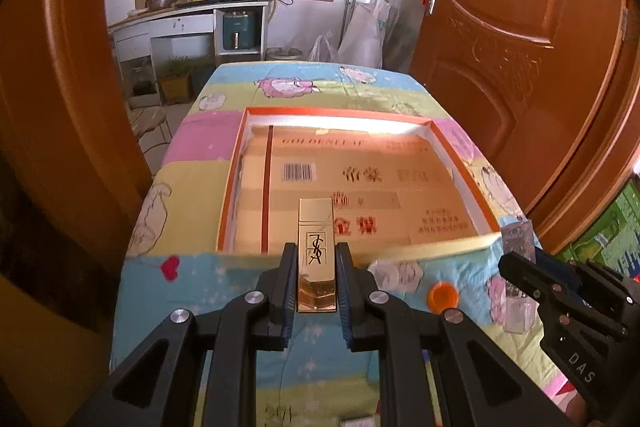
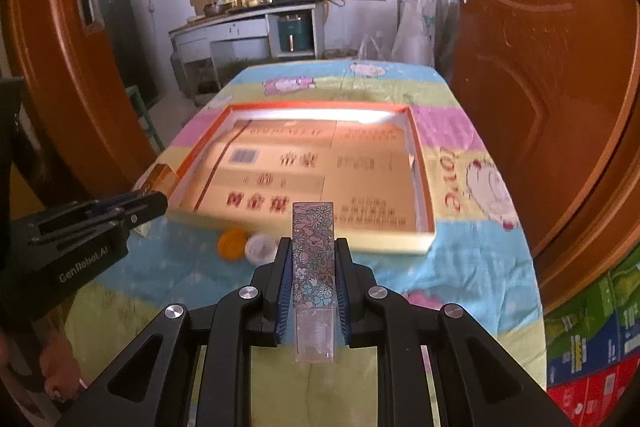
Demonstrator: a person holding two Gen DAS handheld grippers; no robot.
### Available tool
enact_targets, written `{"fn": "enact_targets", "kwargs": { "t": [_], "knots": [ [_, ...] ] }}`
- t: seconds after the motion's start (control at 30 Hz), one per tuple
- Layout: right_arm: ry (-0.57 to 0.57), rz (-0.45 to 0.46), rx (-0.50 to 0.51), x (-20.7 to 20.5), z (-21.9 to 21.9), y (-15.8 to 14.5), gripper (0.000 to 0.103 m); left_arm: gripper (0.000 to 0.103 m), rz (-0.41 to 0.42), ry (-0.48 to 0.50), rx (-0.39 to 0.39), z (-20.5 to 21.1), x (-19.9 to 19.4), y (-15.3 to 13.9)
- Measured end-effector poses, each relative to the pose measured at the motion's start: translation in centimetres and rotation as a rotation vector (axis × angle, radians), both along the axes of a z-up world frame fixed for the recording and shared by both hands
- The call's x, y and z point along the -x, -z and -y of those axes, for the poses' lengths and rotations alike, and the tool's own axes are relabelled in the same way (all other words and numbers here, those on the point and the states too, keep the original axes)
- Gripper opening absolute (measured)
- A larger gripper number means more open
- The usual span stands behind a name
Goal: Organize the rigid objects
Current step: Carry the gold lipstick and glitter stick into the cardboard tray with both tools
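I am holding a glossy gold rectangular lipstick case (image 1: 316, 251) clamped in my left gripper (image 1: 316, 259) and a floral-printed clear rectangular bottle (image 2: 313, 267) in my right gripper (image 2: 313, 275), above the quilt before the still-empty orange-rimmed shallow cardboard tray (image 1: 464, 163); an orange round cap (image 1: 442, 297) is waiting.

My left gripper (image 1: 316, 267): matte black linkage arms with triangular cut-outs, round silver pivot screws at the joints, ribbed blue pads lining the inner faces of both fingers. My right gripper (image 2: 314, 267): same black build, same silver screws, same blue pads. Side housings carry white lettering: "DAS" on the right unit, "GenRobot.AI" on the left unit.
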State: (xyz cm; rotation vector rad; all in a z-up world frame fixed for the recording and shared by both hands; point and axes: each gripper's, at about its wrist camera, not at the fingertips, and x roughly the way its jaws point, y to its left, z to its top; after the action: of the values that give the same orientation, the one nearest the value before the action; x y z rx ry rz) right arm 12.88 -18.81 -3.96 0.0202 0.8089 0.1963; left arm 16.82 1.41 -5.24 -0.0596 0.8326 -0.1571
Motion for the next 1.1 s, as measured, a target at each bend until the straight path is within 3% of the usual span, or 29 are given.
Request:
{"fn": "enact_targets", "kwargs": {
  "t": [0.5,0.9,1.1],
  "knots": [
    [-0.017,0.039,-0.028,-8.5,1.6,-2.1,0.020,0.018,-0.011,-0.033,-0.017,0.8,-9.5,-2.1],
    [-0.053,-0.022,-0.017,-15.6,1.9,-0.8,0.020,0.018,-0.073,-0.010,-0.060,2.2,-15.6,-0.4],
    [-0.068,-0.070,-0.013,-19.1,1.4,0.6,0.020,0.018,-0.119,0.002,-0.047,2.6,-18.1,1.0]
  ]
}}
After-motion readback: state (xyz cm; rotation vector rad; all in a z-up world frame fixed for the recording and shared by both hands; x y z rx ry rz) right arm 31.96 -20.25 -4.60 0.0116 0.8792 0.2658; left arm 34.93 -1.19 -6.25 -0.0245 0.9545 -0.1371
